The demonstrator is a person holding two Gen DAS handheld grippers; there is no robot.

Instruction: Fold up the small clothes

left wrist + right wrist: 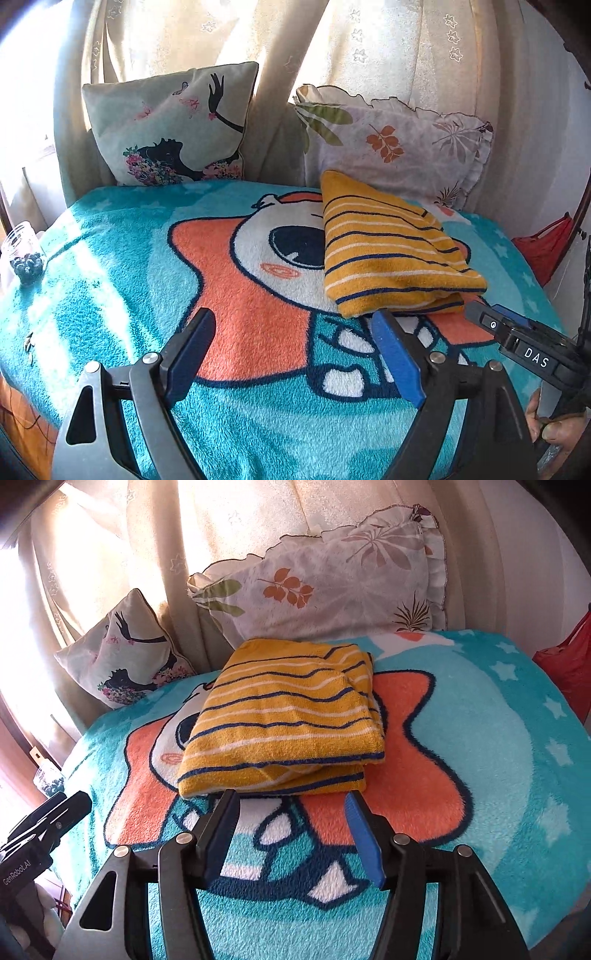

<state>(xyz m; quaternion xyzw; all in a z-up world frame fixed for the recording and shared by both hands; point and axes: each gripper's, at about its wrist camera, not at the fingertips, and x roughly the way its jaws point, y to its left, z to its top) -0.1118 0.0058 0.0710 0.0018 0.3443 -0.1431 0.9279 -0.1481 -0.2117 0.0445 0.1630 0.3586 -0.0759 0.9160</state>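
Note:
A yellow garment with navy and white stripes (391,247) lies folded into a flat stack on the teal cartoon blanket (110,280). It also shows in the right wrist view (284,720). My left gripper (293,321) is open and empty, above the blanket just left of the garment's near edge. My right gripper (291,799) is open and empty, its fingertips just short of the garment's near edge. The right gripper also shows at the right of the left wrist view (480,314). The left gripper shows at the left edge of the right wrist view (70,805).
Two pillows lean on the curtain behind the blanket (480,716): a silhouette-print one (173,125) and a leaf-print one (399,144). A glass jar of dark beads (24,254) stands at the left. A red bag (546,247) hangs at the right.

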